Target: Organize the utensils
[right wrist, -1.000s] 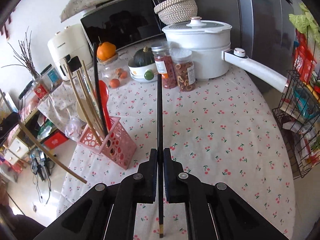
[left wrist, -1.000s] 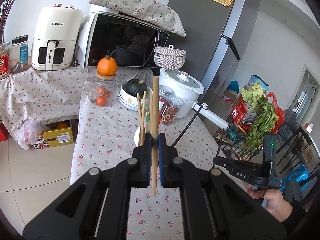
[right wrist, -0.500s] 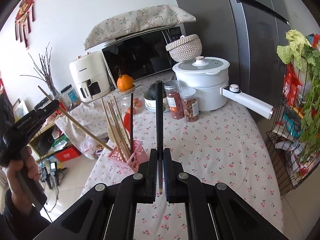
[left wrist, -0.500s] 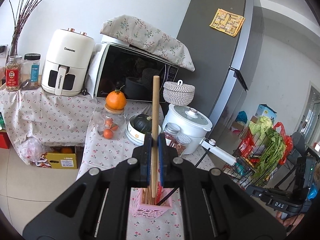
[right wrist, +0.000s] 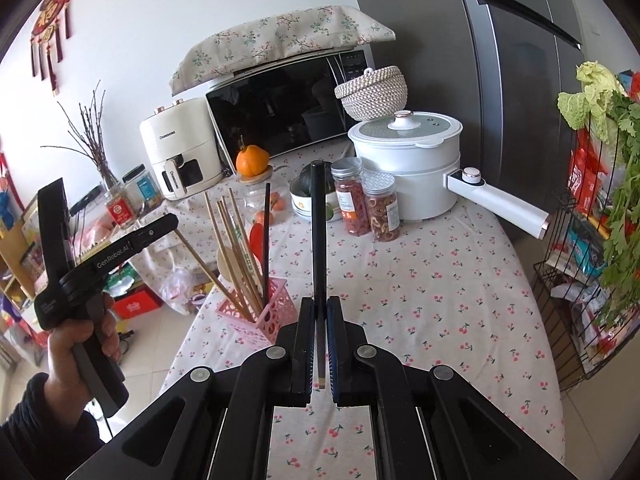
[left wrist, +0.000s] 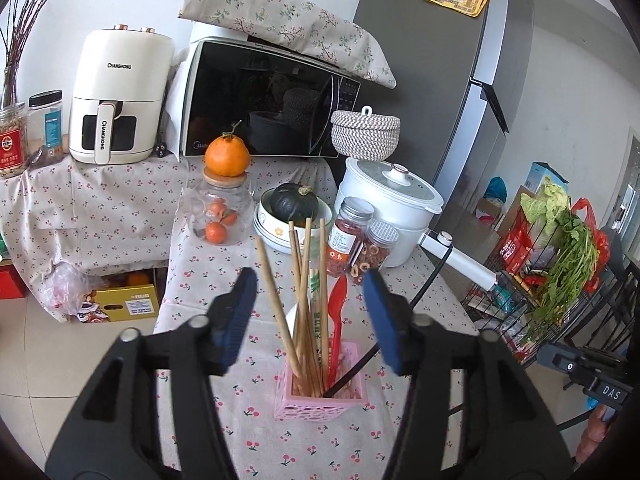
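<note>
The left tongs [left wrist: 306,316] are released, with the two blue pads wide apart and nothing between them; they hang above the pink holder [left wrist: 320,384], which I take as the landmark. The right tongs [right wrist: 319,344] are clenched on a black chopstick [right wrist: 318,232], which stands almost upright between the pads, and its lower tip shows just below them. In the right wrist view these tongs are to the right of the pink holder and apart from it. The holder stands on the table [right wrist: 440,280], near its left edge, on a cloth with a cherry pattern. Inside the holder stand several wooden chopsticks [left wrist: 300,300], a red spoon [left wrist: 338,304] and one more black chopstick [right wrist: 265,240]; one wooden stick leans away to the left. Behind the holder are two jars [left wrist: 360,240], a bowl with a dark squash [left wrist: 294,214] and a white pot [left wrist: 388,208]. Further behind stands a microwave [left wrist: 264,112].
</note>
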The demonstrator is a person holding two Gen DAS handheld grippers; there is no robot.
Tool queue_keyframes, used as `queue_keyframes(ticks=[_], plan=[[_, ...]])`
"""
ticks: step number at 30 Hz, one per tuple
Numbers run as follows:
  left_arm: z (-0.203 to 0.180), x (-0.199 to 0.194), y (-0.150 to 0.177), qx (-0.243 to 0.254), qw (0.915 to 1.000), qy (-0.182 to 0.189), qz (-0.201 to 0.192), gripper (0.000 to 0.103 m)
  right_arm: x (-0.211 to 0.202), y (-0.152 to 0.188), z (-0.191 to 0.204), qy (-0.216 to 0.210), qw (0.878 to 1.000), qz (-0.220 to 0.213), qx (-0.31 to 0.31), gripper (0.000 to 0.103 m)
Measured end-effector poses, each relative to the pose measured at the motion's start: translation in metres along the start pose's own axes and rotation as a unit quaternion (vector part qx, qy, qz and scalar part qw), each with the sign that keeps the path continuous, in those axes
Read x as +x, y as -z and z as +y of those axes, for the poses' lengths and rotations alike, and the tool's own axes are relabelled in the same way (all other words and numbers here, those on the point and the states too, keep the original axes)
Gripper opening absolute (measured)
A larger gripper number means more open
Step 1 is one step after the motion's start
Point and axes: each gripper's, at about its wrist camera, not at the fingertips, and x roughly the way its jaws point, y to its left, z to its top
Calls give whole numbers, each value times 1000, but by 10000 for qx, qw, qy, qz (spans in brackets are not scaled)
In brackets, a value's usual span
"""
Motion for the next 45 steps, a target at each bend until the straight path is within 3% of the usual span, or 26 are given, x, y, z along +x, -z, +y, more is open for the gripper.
queue_keyframes(ticks=[5,9,22,35,36,38,39,40,44,45], plan=[[10,-16,2,-195,9996,-53,220,85,-8,-8,10,-127,9998,-133,-48,6],[25,-24,14,-406,9969,-200,639,94,-9,-15,24,-252,9993,-238,-100,6],[42,-23,50,-129,9892,-394,1404,94,19,-49,62,-521,9966,-644,27,6],[47,-22,55,-59,9866,-351,1592,94,75,-49,74,-422,9987,-280,-5,7],[47,-22,55,-43,9866,-378,1589,94,77,-49,73,-403,9989,-257,21,10],[45,-23,54,-18,9863,-442,1586,94,76,-49,72,-435,9988,-226,48,43],[44,-24,54,-13,9862,-470,1586,94,72,-49,70,-473,9984,-313,72,72],[43,-25,53,-3,9861,-496,1585,94,65,-49,70,-470,9979,-441,70,81],[35,-29,52,130,9858,-697,1523,102,41,-50,68,-211,9979,-604,-107,89],[32,-31,52,204,9859,-753,1478,102,36,-49,66,-125,9980,-617,-105,98]])
